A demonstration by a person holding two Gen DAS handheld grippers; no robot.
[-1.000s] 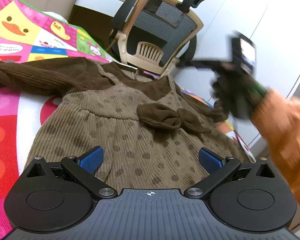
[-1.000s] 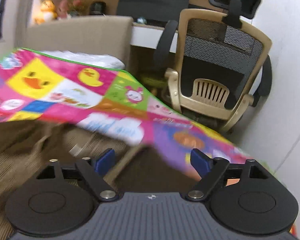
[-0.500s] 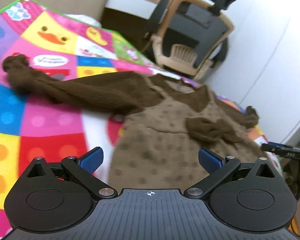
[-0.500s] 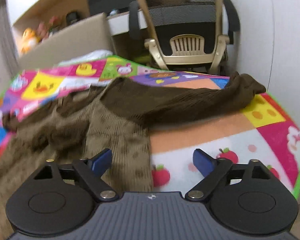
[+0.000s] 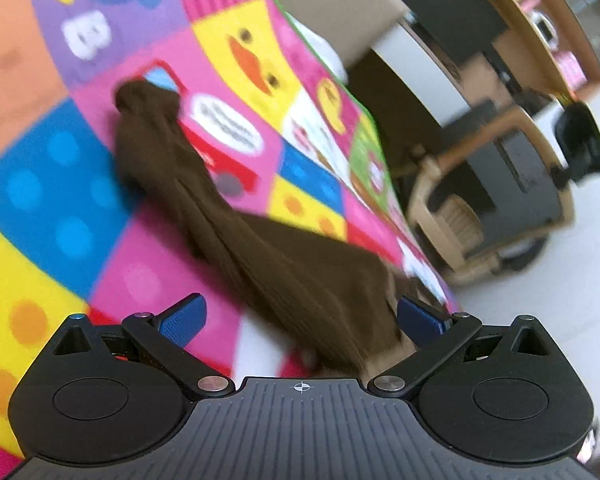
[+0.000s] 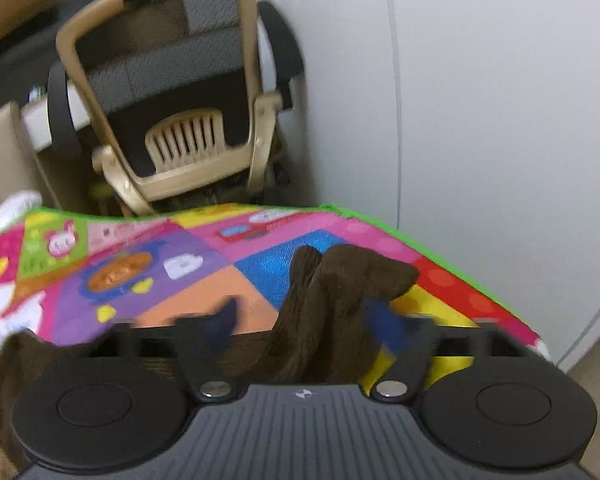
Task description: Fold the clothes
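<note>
Right claw motion-blurred, dress body hidden — behind left claw

left tongs spread wide, right tongs blurred, parted

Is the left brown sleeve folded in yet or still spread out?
Spread: the dark brown ribbed sleeve lies stretched across the colourful patchwork mat, cuff far out.

A bright cartoon play mat — beyond its edge, a beige mesh-backed office chair against a white wall.
</note>
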